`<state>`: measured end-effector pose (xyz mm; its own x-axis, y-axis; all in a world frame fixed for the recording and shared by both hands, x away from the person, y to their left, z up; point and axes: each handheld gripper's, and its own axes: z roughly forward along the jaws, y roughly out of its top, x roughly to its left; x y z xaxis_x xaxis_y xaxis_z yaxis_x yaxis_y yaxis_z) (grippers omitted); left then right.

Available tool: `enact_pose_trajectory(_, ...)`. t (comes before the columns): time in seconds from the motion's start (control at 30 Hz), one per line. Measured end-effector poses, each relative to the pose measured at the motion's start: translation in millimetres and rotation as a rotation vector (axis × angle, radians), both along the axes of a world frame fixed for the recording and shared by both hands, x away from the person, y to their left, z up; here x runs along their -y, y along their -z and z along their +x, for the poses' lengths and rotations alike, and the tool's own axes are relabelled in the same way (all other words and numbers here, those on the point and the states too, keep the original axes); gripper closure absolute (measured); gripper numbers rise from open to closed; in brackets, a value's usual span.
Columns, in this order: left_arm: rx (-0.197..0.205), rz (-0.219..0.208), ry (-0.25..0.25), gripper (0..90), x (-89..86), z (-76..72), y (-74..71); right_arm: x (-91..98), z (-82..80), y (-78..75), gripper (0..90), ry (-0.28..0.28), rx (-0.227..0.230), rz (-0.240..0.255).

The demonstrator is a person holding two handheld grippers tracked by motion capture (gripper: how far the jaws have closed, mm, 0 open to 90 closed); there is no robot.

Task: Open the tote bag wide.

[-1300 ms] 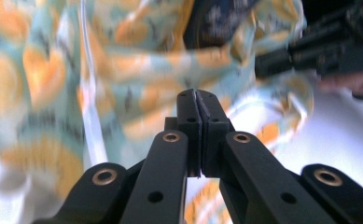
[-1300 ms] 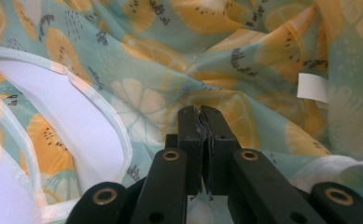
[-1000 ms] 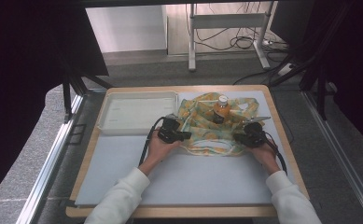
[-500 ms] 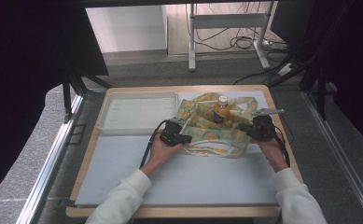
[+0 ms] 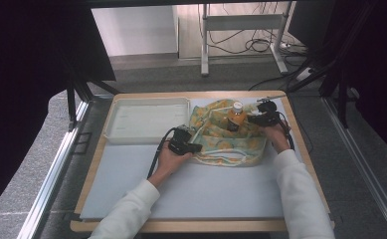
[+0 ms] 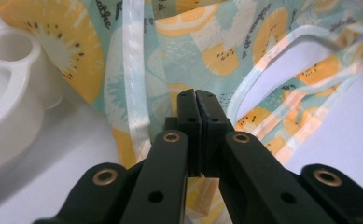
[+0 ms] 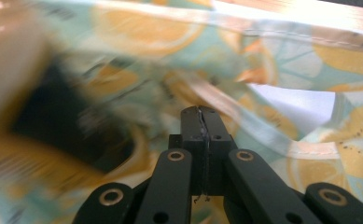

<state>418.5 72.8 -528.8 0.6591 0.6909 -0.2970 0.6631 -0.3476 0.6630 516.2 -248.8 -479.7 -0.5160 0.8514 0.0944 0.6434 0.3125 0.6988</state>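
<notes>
A person at a bench wraps a bottle (image 5: 237,115) standing on a fruit-print cloth (image 5: 226,142): left tongs (image 5: 193,148) pinch its near edge, right tongs (image 5: 253,119) are closed on its far-right fold, probably next drawing cloth over the bottle.

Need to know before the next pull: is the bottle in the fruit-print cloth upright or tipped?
Upright. In the high view the bottle stands with its white cap up, the fruit-print cloth bunched around it.
</notes>
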Motion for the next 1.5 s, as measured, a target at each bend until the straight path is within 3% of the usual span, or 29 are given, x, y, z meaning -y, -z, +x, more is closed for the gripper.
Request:
enact_pose_trajectory(0.2,-0.003,0.001,-0.005,89.3,-2.4,0.7,0.3,9.4,25.7,13.5,88.6,0.059,-0.052,0.053)
enact_pose_trajectory(0.3,-0.005,0.005,-0.001,89.3,-3.0,0.8,1.1,12.9,33.4,26.3,88.6,0.089,-0.094,0.045)
enact_pose_trajectory(0.43,-0.010,0.007,0.002,89.3,-3.4,1.5,1.9,17.0,35.2,34.7,88.6,0.104,-0.118,0.062)
enact_pose_trajectory(0.6,-0.016,-0.010,-0.006,89.3,-3.6,2.0,2.8,17.6,30.5,29.5,88.6,0.100,-0.099,0.044)
enact_pose_trajectory(0.87,-0.008,-0.012,-0.004,89.2,-2.7,0.9,0.9,16.0,-0.6,-10.1,88.6,0.030,0.026,0.062)
enact_pose_trajectory(0.97,0.000,-0.019,-0.009,89.2,-4.1,-0.8,-2.1,17.4,-19.1,-19.6,88.6,0.017,0.045,0.066)
enact_pose_trajectory(1.3,0.049,-0.025,-0.008,88.8,-9.0,-13.0,-17.7,25.3,-69.8,-30.5,88.5,-0.042,0.100,0.107)
enact_pose_trajectory(1.5,0.080,-0.028,-0.013,88.6,-14.8,-25.1,-27.3,24.7,-86.2,-27.2,88.1,-0.076,0.122,0.106)
